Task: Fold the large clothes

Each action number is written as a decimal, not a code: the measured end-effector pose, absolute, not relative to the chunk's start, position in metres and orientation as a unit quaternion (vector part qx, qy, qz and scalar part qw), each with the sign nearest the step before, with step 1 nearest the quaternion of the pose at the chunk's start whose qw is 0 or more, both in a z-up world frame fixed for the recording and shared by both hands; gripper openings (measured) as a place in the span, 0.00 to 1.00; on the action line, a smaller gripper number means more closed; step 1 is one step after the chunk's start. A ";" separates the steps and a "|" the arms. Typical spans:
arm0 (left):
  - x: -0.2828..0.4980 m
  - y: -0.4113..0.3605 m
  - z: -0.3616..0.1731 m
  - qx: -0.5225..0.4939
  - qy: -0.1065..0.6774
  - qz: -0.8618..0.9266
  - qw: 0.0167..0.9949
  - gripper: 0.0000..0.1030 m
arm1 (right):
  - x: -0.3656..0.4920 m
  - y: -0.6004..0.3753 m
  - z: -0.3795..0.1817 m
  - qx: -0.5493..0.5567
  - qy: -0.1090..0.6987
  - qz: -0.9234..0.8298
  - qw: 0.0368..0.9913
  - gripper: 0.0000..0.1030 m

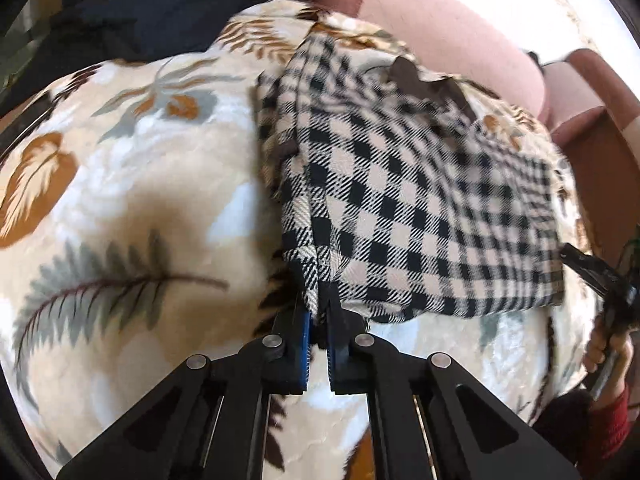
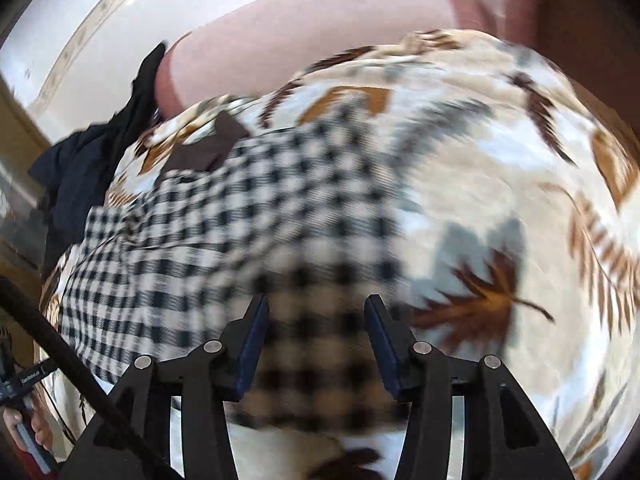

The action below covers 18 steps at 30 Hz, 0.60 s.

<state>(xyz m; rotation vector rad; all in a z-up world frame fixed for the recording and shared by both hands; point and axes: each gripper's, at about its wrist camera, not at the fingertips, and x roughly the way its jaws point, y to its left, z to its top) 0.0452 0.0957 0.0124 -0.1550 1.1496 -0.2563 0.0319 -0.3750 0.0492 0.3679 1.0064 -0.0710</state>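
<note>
Checkered garment (image 1: 420, 208) corner pinched in left jaws (right jaws gaping, empty).

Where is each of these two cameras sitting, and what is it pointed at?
Left wrist: on the left gripper, looking down its fingers, shut on the checked garment's corner; the person's other hand shows at right.
Right wrist: on the right gripper, open above the blurred checked garment; a hand shows bottom left.
Shared: garment, leaf-print blanket, pink sofa back.
</note>
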 end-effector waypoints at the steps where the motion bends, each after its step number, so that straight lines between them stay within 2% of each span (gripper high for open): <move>1: 0.043 0.095 0.008 -0.069 0.545 -0.115 0.828 0.06 | 0.027 -0.382 0.046 0.184 0.479 -0.038 0.858 0.52; 3: 0.042 0.092 0.003 -0.065 0.551 -0.102 0.826 0.06 | 0.023 -0.395 0.045 0.202 0.477 -0.039 0.855 0.52; 8: 0.032 0.092 0.024 -0.048 0.531 -0.097 0.840 0.08 | 0.010 -0.405 0.056 0.165 0.457 -0.057 0.872 0.53; 12: 0.024 0.105 0.053 -0.046 0.483 -0.081 0.871 0.09 | 0.007 -0.398 0.056 0.154 0.454 -0.055 0.876 0.53; 15: 0.026 0.114 0.073 -0.083 0.432 -0.088 0.894 0.09 | 0.010 -0.374 0.061 0.108 0.446 -0.053 0.887 0.53; 18: 0.037 0.100 0.076 -0.088 0.421 -0.115 0.895 0.10 | 0.026 -0.341 0.068 0.083 0.446 -0.021 0.891 0.53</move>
